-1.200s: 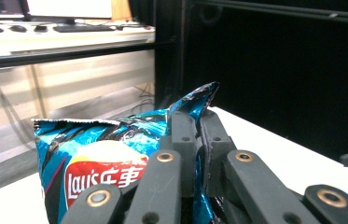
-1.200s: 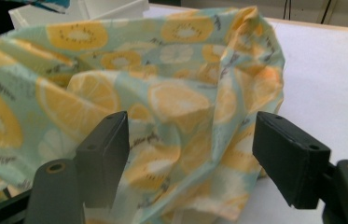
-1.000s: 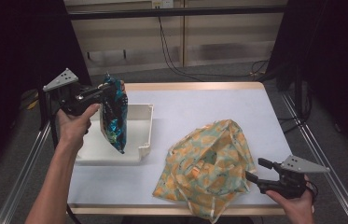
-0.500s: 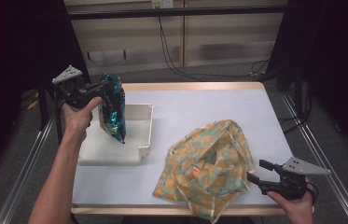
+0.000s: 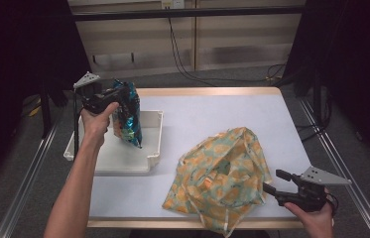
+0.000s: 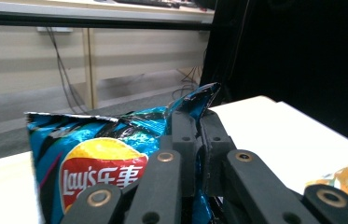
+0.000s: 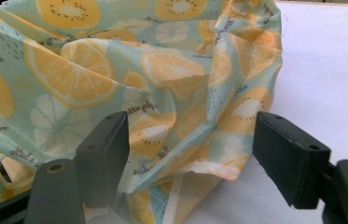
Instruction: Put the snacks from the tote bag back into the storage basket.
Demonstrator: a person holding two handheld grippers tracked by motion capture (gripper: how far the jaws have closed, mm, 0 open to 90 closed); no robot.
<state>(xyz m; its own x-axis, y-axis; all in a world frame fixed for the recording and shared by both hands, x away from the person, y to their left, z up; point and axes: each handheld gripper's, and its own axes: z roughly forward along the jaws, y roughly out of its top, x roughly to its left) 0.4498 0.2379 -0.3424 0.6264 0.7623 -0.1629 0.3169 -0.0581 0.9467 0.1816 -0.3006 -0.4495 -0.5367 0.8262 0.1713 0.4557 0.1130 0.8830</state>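
Blue chip bag [image 5: 127, 113] hung over the tray [image 5: 152, 159], pinched by your left gripper [image 5: 114, 95] for a clean lift; your right gripper [image 5: 271, 182] sat wide open around the fruit-print bag's [image 5: 222, 183] edge, gripping nothing.

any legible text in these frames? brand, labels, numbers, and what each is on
"Lay's" followed by two Chinese characters, "乐事": red and yellow logo on the blue chip bag clamped in the left gripper.
Small cursive script printed on the fruit-pattern cloth bag between the open jaws of the right gripper: too small and tilted to read.
In the high view the chip bag's print is too blurred to read. No numbers or signs elsewhere.
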